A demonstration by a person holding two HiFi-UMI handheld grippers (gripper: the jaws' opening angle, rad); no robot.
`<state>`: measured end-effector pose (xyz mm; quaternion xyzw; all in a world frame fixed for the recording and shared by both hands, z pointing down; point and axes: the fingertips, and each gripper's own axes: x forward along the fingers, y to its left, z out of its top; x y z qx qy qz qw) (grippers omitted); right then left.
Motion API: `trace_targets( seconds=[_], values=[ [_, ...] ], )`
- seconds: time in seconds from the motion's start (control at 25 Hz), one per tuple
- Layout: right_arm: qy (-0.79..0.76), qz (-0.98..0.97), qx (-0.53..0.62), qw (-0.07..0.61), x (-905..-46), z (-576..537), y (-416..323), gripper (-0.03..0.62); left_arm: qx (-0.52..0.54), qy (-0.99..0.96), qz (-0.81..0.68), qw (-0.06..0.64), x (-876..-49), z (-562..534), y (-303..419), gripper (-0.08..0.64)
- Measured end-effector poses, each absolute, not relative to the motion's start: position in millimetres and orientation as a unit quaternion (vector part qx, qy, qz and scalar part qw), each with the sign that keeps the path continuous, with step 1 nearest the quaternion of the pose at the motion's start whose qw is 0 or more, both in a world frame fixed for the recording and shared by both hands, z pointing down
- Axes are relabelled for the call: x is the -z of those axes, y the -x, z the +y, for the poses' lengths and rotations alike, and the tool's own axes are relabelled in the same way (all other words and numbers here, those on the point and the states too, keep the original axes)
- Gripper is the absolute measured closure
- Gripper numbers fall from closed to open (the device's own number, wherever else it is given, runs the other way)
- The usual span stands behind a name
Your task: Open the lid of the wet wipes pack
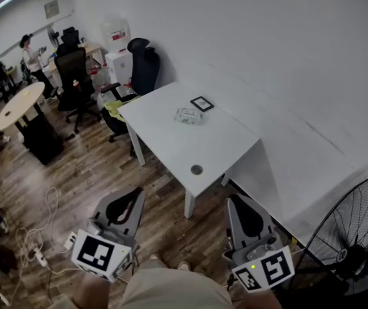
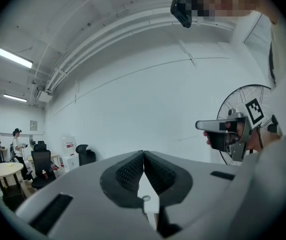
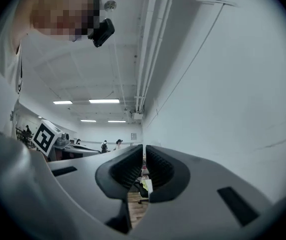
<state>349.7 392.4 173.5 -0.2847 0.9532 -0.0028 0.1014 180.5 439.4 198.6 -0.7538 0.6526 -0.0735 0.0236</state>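
Lying near the far end of the white table (image 1: 171, 150), the wet wipes pack (image 1: 188, 115) rests flat, just beside a small black-framed square (image 1: 202, 103) that sits closer to the wall. The pack is too small in the head view to tell how its lid stands. A round hole (image 1: 197, 170) shows in the tabletop nearer the person.

Both grippers are held low at the bottom of the head view, over the wooden floor (image 1: 74, 179) and well apart from the table and the pack. The left gripper (image 1: 134, 194) has its jaws clenched together: in the left gripper view the ribbed pads meet at the tip with nothing between them, and only the white wall shows beyond. The right gripper (image 1: 234, 201) is likewise closed on nothing, with only a thin slit between its pads in the right gripper view, through which a strip of floor and distant furniture shows.

A black standing fan (image 1: 358, 237) stands at the person's right. Black office chairs (image 1: 142, 66) stand beyond the table's far end, and a round table (image 1: 20, 105) stands further off at the left.
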Motion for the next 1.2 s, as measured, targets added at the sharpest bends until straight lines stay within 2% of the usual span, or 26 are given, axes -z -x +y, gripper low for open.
trace_targets(
  seconds=[0.04, 0.12, 0.28, 0.8, 1.2],
  values=[
    [0.287, 0.951, 0.007, 0.111, -172.8, 389.3, -352.2, 0.559, 0.075, 0.751, 0.655, 0.022, -199.6, 438.7, -179.9, 0.538],
    [0.288, 0.951, 0.008, 0.111, -174.9, 382.8, -353.1, 0.422, 0.075, 0.746, 0.662, 0.019, -202.1, 437.3, -176.6, 0.538],
    [0.287, 0.955, -0.018, 0.076, -185.6, 374.2, -339.6, 0.388, 0.07, 0.739, 0.669, 0.017, -208.2, 432.5, -163.7, 0.538],
    [0.29, 0.955, -0.06, 0.019, -211.0, 327.5, -278.4, 0.383, 0.061, 0.741, 0.668, 0.0, -230.7, 386.6, -113.8, 0.538],
    [0.315, 0.948, -0.038, -0.032, -241.7, 248.0, -183.4, 0.382, 0.067, 0.738, 0.671, -0.025, -243.2, 305.4, 7.0, 0.538]
  ],
)
